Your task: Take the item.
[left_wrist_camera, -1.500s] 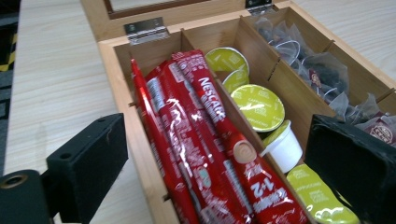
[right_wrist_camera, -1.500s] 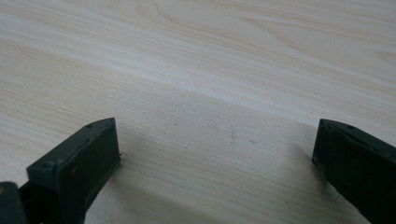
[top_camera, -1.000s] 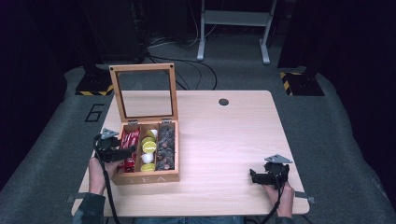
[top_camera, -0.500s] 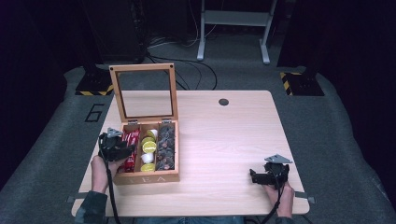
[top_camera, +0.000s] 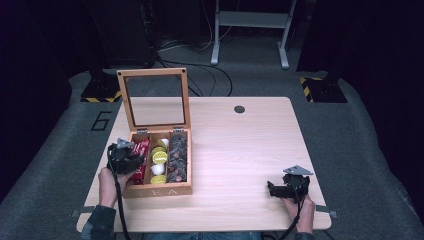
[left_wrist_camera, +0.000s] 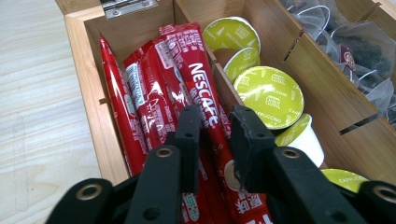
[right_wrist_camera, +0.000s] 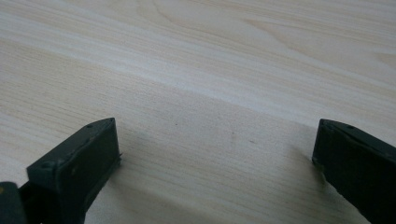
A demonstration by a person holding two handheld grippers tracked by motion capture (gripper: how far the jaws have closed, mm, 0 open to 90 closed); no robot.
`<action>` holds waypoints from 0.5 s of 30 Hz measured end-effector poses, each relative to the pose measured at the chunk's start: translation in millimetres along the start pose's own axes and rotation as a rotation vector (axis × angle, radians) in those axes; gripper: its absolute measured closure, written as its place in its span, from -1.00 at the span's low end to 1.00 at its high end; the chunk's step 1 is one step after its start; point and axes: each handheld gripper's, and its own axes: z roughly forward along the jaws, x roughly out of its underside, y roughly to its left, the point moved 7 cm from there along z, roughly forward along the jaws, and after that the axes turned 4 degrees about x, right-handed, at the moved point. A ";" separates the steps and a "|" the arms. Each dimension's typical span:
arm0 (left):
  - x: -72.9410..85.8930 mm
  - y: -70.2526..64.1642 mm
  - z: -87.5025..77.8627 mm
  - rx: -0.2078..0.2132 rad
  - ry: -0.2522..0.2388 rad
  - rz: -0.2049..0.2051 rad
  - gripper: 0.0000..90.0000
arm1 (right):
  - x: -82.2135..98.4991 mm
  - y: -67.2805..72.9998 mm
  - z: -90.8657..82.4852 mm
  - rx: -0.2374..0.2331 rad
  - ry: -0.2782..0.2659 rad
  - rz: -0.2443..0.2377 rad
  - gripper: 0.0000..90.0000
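Observation:
An open wooden tea box [top_camera: 157, 191] stands at the table's front left, its glass lid [top_camera: 152, 72] upright. Its left compartment holds red Nescafe sticks [left_wrist_camera: 198, 70], the middle one green-lidded capsules [left_wrist_camera: 268, 91], and the right one tea bags [left_wrist_camera: 355, 51]. My left gripper [top_camera: 131, 162] reaches into the left compartment. Its jaws have just been closing and now sit tight on either side of one red stick [left_wrist_camera: 215, 126]. My right gripper [top_camera: 272, 189] rests on the table at the front right, open wide with bare wood between its jaws [right_wrist_camera: 217, 140].
A round cable hole [top_camera: 239, 109] lies near the table's [top_camera: 240, 150] far edge. Beyond the table there are a metal stand's legs [top_camera: 250, 40] and cables on the floor. Both forearms come in over the table's front edge.
The left gripper's jaws have drawn together over the box's left compartment. Both hands have stayed where they were.

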 end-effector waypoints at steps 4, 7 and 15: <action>0.7 0.7 -0.3 0.006 -0.001 -0.002 0.82 | 0.0 0.0 0.0 0.000 0.000 0.000 -1.00; 0.5 0.8 -0.5 0.014 -0.006 -0.011 0.85 | 0.0 0.0 0.0 -0.001 0.000 0.000 -1.00; -3.6 0.1 -5.4 0.025 -0.056 -0.041 0.88 | 0.0 -0.2 0.0 -0.002 0.001 0.000 -1.00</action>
